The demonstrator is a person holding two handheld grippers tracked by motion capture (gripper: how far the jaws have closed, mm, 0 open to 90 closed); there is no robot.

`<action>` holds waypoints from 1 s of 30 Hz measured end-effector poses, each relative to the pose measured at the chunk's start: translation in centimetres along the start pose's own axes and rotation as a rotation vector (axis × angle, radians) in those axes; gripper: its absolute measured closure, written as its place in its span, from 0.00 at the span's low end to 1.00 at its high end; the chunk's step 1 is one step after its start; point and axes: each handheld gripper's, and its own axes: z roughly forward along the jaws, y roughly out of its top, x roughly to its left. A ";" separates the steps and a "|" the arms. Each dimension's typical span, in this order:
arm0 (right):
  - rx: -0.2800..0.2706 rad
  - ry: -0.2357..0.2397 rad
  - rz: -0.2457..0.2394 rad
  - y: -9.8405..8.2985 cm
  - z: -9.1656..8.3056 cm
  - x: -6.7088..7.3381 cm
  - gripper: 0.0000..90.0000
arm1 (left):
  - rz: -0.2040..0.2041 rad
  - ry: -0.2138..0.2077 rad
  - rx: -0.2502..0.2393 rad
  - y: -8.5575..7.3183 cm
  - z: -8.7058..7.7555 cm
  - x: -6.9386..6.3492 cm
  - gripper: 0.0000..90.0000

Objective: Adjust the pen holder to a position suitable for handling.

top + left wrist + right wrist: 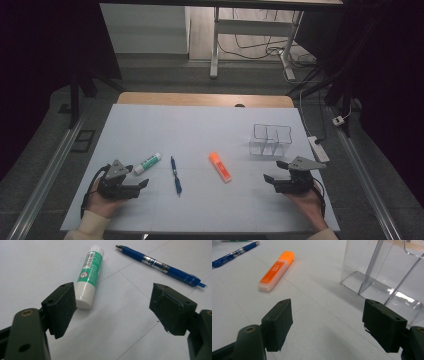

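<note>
Left gripper (145,185): released, empty, low over worktop (200,125), just beside glue stick (89,277) | glue stick: flat, near-left, blue pen (160,265) beyond | right gripper (267,180): released, empty, near clear organizer (387,270) | orange highlighter (276,270): flat, mid-worktop, apart from both.

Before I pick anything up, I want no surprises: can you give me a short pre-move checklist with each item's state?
1. Left tool open, nothing held: ok.
2. Right tool open, nothing held: ok.
3. Glue stick lying flat, close ahead of the left tool: ok.
4. Blue pen and orange highlighter lying apart, nothing stacked: ok.
5. Clear organiser upright, compartments empty: ok.
6. Glue stick cap tight: cannot tell.
</note>
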 end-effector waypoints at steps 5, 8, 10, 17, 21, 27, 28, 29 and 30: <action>0.014 -0.019 0.004 0.8 0.2 -0.4 0.26 | 0.000 0.007 -0.003 0.0 -0.1 0.0 0.24; 0.009 -0.029 0.017 1.4 0.2 -0.9 0.26 | 0.001 0.005 -0.001 0.0 0.0 0.0 0.24; 0.010 -0.036 0.025 1.8 0.0 -1.2 0.27 | 0.000 0.005 -0.003 0.0 -0.1 0.0 0.24; 0.012 -0.055 0.040 2.3 -0.3 -1.9 0.30 | -0.009 0.018 -0.021 -0.1 -0.3 0.2 0.25; 0.021 -0.074 0.056 2.3 -0.5 -2.4 0.33 | -0.005 0.014 -0.012 -0.1 -0.2 0.1 0.25; 0.003 -0.104 0.082 2.5 -0.9 -3.2 0.37 | -0.005 0.017 -0.009 -0.2 -0.1 0.1 0.25; 0.003 -0.107 0.083 2.5 -0.9 -3.3 0.38 | -0.005 0.017 -0.009 -0.2 -0.1 0.1 0.25; 0.004 -0.108 0.086 2.5 -1.0 -3.4 0.39 | -0.006 0.017 -0.009 -0.2 -0.1 0.1 0.25; 0.003 -0.109 0.086 2.5 -1.0 -3.5 0.40 | -0.008 0.016 -0.008 -0.2 -0.1 0.1 0.25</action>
